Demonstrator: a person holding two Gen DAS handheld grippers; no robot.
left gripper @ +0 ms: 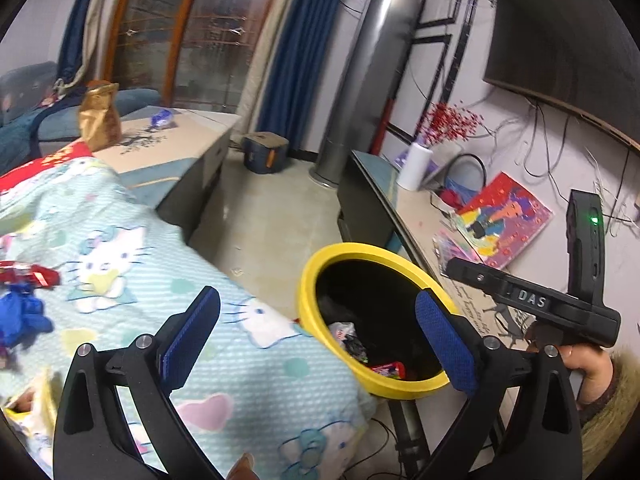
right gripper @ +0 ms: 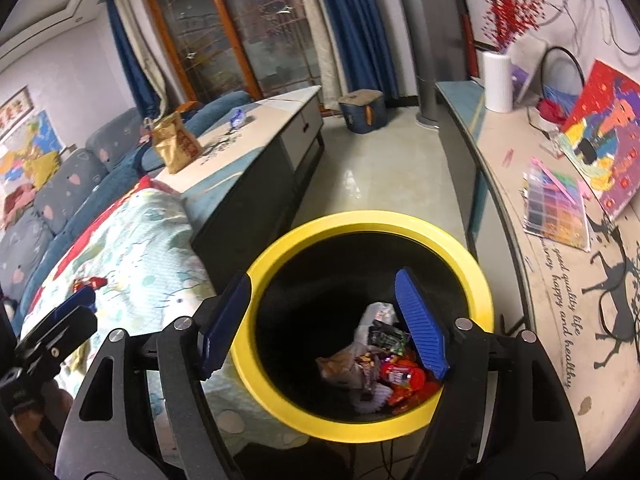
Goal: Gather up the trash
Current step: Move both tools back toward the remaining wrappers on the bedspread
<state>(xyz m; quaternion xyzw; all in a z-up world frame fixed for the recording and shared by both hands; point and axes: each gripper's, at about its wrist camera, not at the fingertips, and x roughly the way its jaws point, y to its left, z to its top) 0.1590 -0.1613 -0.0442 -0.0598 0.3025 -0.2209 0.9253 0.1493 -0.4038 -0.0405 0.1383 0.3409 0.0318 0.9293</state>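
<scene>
Blue curtains (left gripper: 288, 52), tiled floor (left gripper: 272, 216), grey sofa (right gripper: 60, 188).

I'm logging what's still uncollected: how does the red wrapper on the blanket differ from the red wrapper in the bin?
The red wrapper on the blanket lies out in the open on the Hello Kitty blanket, beside blue trash; the red wrapper in the bin sits at the bottom of the yellow bin, heaped among other wrappers. The first looks long and flat, the second bunched. Both are shiny red.

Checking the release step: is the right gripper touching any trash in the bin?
Apart. The right wrist view shows the right gripper open and empty above the yellow bin, wrappers lying well below.
</scene>
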